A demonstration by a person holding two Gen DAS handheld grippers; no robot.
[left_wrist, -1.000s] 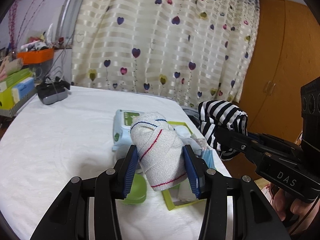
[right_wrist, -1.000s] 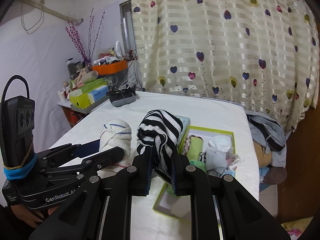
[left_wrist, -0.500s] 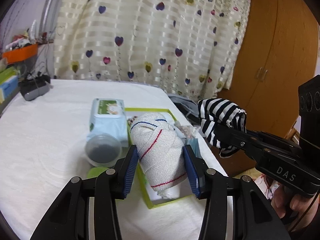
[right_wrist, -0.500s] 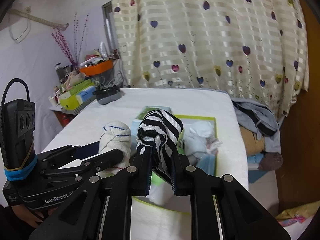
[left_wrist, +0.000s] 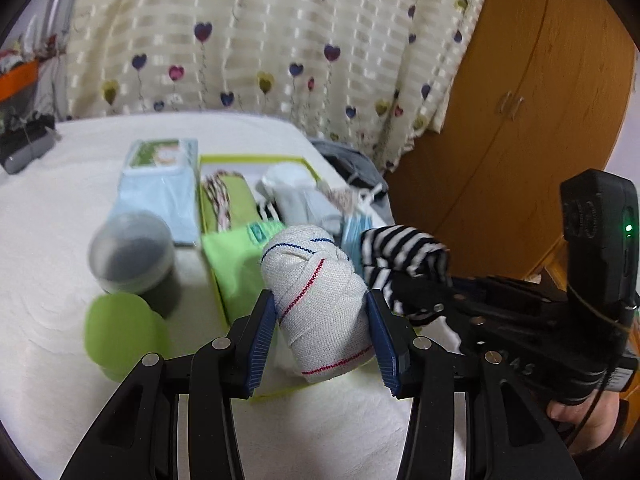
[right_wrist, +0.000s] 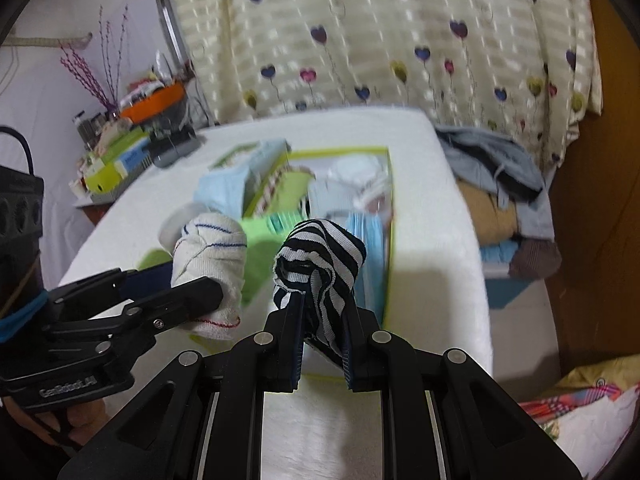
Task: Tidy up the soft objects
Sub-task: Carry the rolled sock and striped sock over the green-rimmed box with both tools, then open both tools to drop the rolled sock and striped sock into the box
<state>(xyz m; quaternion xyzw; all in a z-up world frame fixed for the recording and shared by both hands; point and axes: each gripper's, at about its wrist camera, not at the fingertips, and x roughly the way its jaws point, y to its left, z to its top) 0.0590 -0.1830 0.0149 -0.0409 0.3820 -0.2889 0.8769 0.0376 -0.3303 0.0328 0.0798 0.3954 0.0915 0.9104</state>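
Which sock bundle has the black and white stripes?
The striped bundle in the right gripper. The left gripper holds a white bundle with thin red and blue lines.

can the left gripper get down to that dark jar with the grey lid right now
Probably not as is. The left gripper is shut on the white sock roll, so its jaws are full. The jar stands uncovered on the bed, left of the box.
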